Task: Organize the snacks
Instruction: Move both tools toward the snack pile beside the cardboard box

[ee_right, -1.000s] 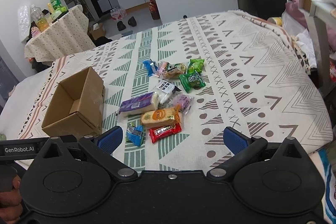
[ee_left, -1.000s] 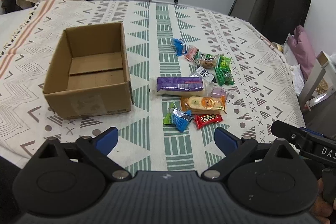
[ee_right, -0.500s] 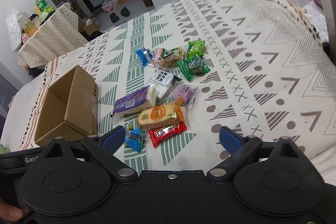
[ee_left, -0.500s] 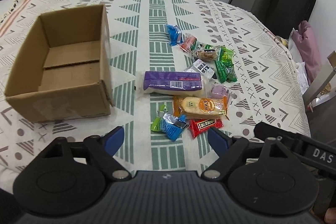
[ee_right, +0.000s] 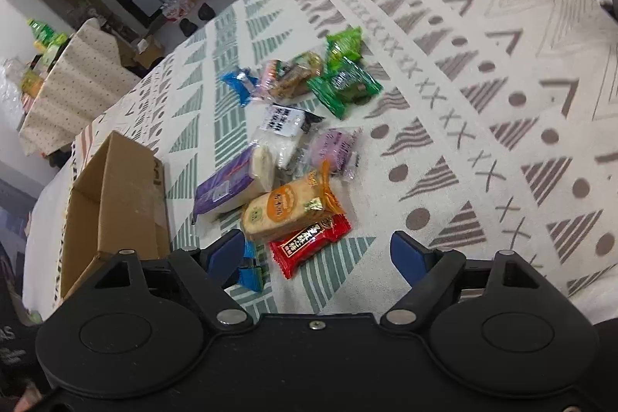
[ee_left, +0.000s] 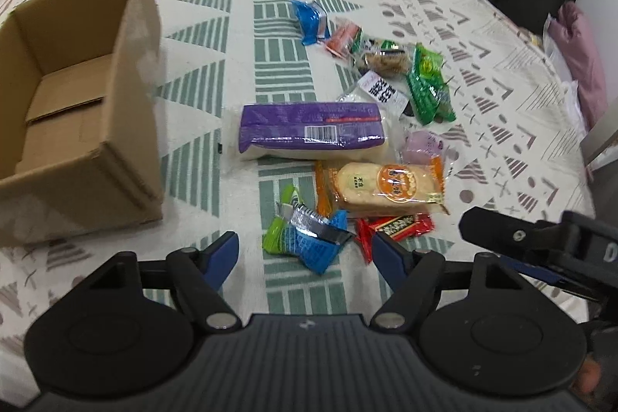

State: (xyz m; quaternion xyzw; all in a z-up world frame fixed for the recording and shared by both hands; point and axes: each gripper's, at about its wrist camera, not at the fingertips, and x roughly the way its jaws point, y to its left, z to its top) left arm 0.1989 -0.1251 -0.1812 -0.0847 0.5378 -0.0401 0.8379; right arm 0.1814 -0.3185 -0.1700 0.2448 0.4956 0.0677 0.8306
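Left gripper (ee_left: 305, 251): fingers spread apart, nothing between them; hovers near the blue-green packet (ee_left: 307, 238).
Right gripper (ee_right: 318, 255): fingers spread apart, holding nothing; hovers near the red packet (ee_right: 311, 238).
Cardboard box (ee_left: 77, 111): open, nothing inside, on the patterned cloth (ee_left: 278, 6).
Snacks: loose cluster on the cloth, right of the box.
Purple pack (ee_left: 313, 130): nearest the box, lying flat.
Orange cracker pack (ee_left: 382, 184): just beyond the purple pack from the box, overlapping the red packet.
Green packets (ee_left: 428, 83): far edge of the cluster.
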